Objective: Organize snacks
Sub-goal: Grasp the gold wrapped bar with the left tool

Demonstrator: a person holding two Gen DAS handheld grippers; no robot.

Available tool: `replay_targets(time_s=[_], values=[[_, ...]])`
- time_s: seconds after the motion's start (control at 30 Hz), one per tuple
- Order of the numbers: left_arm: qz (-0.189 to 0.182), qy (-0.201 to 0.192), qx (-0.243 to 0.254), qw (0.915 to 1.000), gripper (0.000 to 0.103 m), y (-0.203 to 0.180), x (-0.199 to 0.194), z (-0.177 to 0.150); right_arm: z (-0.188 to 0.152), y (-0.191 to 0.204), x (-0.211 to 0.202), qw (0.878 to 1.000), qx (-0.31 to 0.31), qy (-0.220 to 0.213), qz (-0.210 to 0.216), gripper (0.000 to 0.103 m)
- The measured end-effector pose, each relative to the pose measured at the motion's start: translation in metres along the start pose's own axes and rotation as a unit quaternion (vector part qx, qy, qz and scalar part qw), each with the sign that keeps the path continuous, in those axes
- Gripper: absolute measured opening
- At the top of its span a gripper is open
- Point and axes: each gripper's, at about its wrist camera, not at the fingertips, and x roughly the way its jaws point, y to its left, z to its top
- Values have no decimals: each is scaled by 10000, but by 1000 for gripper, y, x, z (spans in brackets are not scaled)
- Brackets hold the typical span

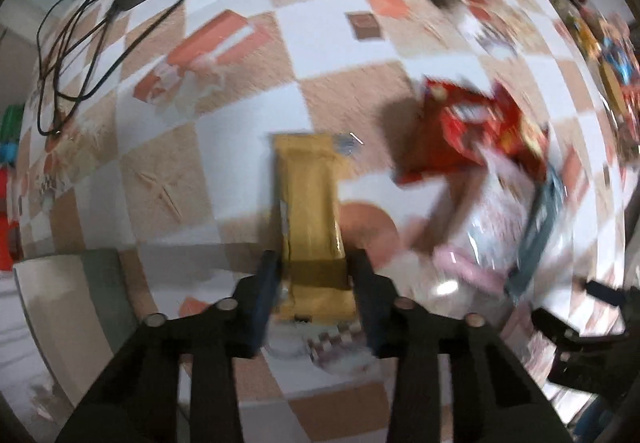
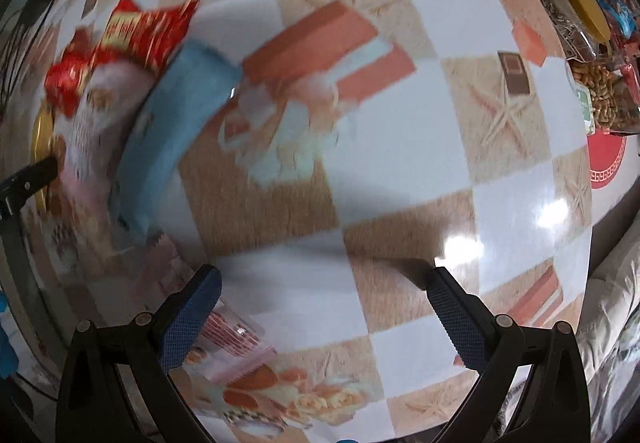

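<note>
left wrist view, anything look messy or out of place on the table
Yes: the red snack bag, a pale packet and a blue-grey packet lie overlapping in a skewed heap. A black cable sprawls loose at the far left.

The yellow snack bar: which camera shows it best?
The left wrist view: the yellow snack bar lies lengthwise in the centre, between the left tongs, which are closed on it. The right wrist view catches only a blurred yellow sliver at its left edge.

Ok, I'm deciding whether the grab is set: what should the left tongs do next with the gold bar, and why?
Probably lift it straight up. The left tongs look closed on the gold bar near its lower end, and the red bag lies clear to its right.
</note>
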Motion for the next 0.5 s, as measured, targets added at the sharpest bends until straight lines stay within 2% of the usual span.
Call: replay_targets(time_s=[0.17, 0.2, 0.3, 0.33, 0.4, 0.5], values=[[-32, 152, 74, 9999, 39, -3, -2, -48, -19, 0, -12, 9998, -107, -190, -39, 103], [-16, 179, 27, 9998, 39, -1, -3, -57, -23, 4, -15, 9996, -166, -177, 120, 103], [-43, 183, -187, 9996, 48, 10, -7, -73, -34, 26, -21, 9974, -626, -272, 249, 103], [-43, 116, -273, 9996, 58, 15, -10, -75, -38, 37, -22, 9963, -778, -278, 235, 103], [32, 40, -370, 9993, 71, 25, -11, -72, -38, 58, -19, 9933, -1119, -239, 180, 103], [57, 89, -563, 9984, 72, 34, -9, -65, -34, 83, -12, 9904, -1367, -131, 170, 103]])
